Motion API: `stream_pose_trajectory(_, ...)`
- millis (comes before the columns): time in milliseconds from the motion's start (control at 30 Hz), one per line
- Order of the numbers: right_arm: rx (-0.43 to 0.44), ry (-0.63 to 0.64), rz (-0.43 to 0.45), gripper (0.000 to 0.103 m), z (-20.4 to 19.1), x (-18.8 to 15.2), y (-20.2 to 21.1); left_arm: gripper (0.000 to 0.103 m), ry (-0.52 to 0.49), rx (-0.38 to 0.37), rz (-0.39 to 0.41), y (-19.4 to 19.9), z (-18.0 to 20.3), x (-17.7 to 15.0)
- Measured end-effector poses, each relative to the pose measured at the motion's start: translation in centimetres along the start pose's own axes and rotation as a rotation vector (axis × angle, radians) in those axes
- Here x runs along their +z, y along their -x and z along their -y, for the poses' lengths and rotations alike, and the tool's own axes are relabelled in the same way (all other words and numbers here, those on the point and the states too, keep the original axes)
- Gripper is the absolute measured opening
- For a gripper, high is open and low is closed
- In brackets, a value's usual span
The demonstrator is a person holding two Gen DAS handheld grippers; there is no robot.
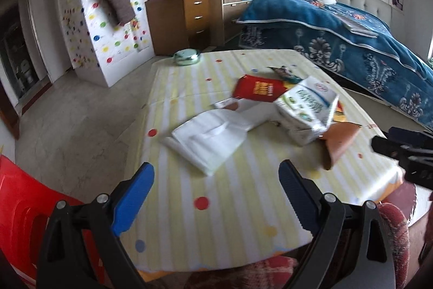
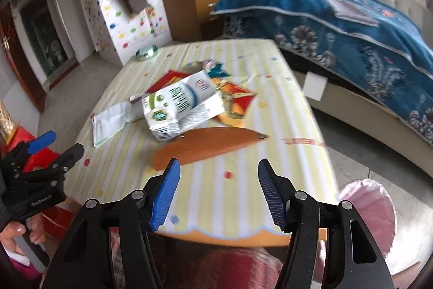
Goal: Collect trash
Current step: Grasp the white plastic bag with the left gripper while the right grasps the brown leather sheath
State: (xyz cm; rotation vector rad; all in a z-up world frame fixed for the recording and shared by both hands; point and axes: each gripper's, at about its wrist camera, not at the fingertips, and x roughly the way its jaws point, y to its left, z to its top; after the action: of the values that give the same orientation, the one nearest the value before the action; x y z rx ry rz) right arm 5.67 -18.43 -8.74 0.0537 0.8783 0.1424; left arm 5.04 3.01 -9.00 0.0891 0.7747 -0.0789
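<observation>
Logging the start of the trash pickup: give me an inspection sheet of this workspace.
Surface: table under a yellow-striped, dotted cloth.
Job's things: flattened white carton, white plastic bag, brown leather-like piece, red packet, colourful wrappers, all lying loose mid-table.
Clutter: round metal tin at the far edge.
Grippers: left gripper and right gripper both with jaws open, nothing between them, above the near edge.
Cables: nothing seen.
Surroundings: bed with blue blanket, wooden drawers, red plastic stool, pink-lined bin to the right of the table.
</observation>
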Motion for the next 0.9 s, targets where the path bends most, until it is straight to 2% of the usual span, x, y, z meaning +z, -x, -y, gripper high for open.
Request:
stream_pose_trajectory(100,0.002,0.029,-0.026,0.067,-2.0,0.9,-2.5,0.09,0.005,0.007,-0.009,-0.6,-0.7,-0.1)
stream_pose_trajectory(267,-0.075,0.075,-0.084,0.066,-3.9,1.2,-5.7,0.09,0.014,0.021,-0.024,-1.9,-1.9,-0.2)
stream_pose_trajectory(400,-0.117,0.079,-0.103,0.065,-3.1,0.4,-5.4,0.09,0.005,0.023,-0.049,-3.3,-2.7,0.0)
stream_pose_trajectory(567,-0.192,0.03,-0.137,0.058,0.2,-1.0,-4.4,0.09,0.027,0.007,-0.086,-5.5,-3.1,0.7)
stream_pose_trajectory(767,-0.159,-0.015,-0.104,0.059,2.1,-1.1,-1.9,0.09,0.029,0.002,-0.133,-8.1,-2.0,1.8)
stream_pose_trajectory(833,-0.15,-0.01,-0.073,0.061,2.0,-1.1,-0.9,0.085,0.057,-0.008,-0.143,-8.6,-2.0,2.2)
stream_pose_trajectory(867,-0.149,-0.009,-0.068,0.061,2.1,-1.4,-0.7,0.076,0.066,-0.014,-0.151,-8.9,-1.9,2.2)
stream_pose_trajectory(900,-0.146,-0.007,-0.058,0.061,2.1,-1.5,-0.2,0.073,0.063,-0.002,-0.153,-9.1,-1.7,2.2)
